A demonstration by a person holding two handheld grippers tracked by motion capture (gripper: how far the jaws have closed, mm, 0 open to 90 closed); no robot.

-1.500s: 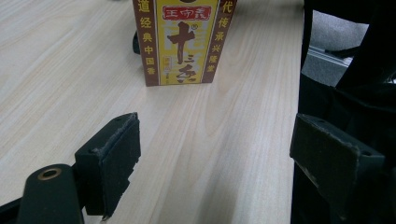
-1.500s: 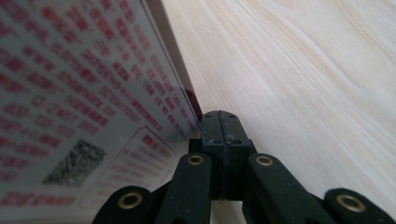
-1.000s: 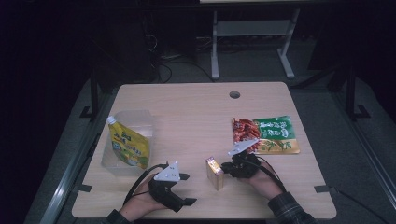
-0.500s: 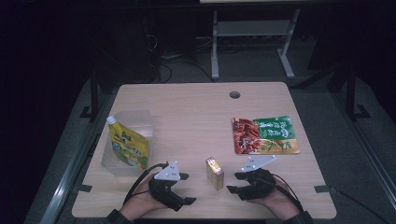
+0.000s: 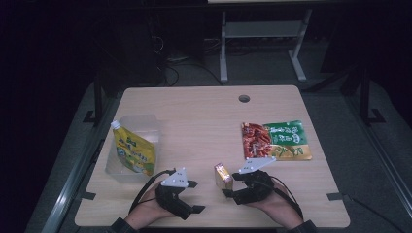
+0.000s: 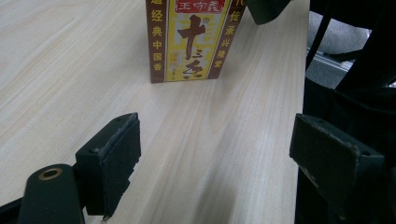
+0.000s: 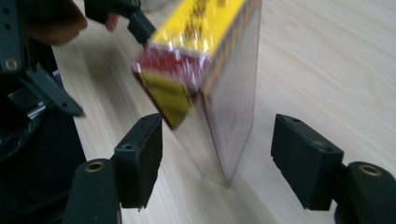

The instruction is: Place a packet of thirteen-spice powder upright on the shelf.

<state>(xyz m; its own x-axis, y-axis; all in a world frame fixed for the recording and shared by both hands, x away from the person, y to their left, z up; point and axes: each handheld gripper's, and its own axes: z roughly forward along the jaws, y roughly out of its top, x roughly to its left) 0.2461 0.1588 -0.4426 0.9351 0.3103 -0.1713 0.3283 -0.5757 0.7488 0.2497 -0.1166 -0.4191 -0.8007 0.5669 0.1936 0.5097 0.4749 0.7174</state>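
Observation:
A small yellow and dark red box with Chinese print stands upright near the table's front edge. My right gripper sits just right of it, and its jaws have just been opening. In the right gripper view the box rises, blurred, between the two pads with a gap on each side. My right gripper is open. My left gripper rests to the left of the box, open and empty. In the left gripper view the box stands beyond the wide-apart jaws of my left gripper.
A yellow spouted pouch leans in a clear container at the table's left. Red and green snack packets lie flat at the right. A round cable hole sits near the far edge. The table's right edge runs close by in the left gripper view.
The right gripper was shut on the box; its jaws have since opened and let go of it, and the hand has drawn back towards the near edge. The box still stands. The left gripper stayed put.

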